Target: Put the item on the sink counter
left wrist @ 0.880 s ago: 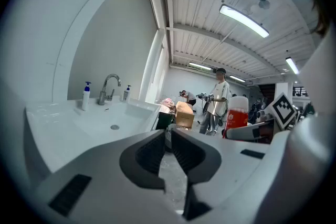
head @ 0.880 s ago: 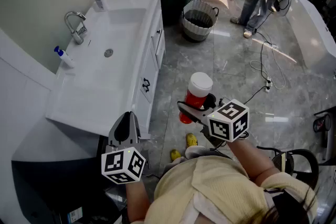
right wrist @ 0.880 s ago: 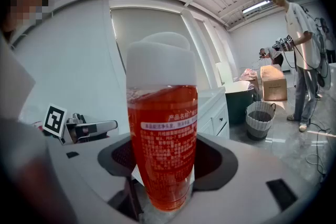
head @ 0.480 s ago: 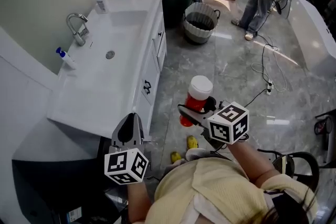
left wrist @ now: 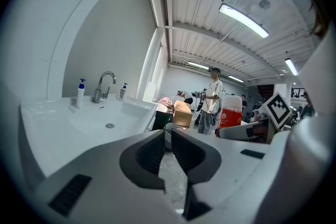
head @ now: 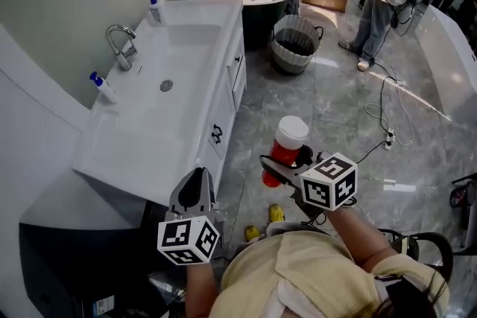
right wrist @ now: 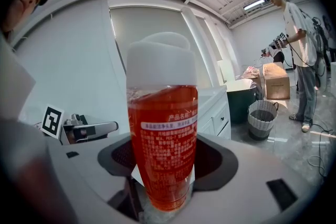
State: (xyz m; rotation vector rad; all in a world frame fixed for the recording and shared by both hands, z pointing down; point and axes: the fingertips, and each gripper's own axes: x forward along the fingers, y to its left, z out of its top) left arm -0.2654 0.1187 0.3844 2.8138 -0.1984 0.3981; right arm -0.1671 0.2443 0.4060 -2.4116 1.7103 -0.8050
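Obs. The right gripper (head: 283,164) is clamped on the red bottle (head: 284,154). In the right gripper view, one pad sits against each side of its lower half. The white cap (head: 292,129) is on top. The bottle's long axis is close to upright, leaning a little away from the person. It hangs over the grey floor (head: 335,108), not over anything it could rest on.

Left gripper (head: 192,191): jaws drawn nearly together with only a sliver of gap, nothing between them. It sits just off the near corner of the sink surface (head: 130,141).

Key relation. The sink surface lies to the left of the bottle in the head view and runs away forward, with the cabinet front between the two. Bottle and surface are well apart. The left gripper is the nearer one to the surface, but the right one carries the load. Judgement: the coming move is a carry leftward over the front edge, keeping the bottle base-down. The flat stretch on the near side of the basin, short of the faucet (head: 121,47), looks like free landing room.

Change from the earlier frames. The whole head view has slid slightly right and down, both grippers with it. The grip on the bottle looks the same. The gap between bottle and surface has not visibly closed.
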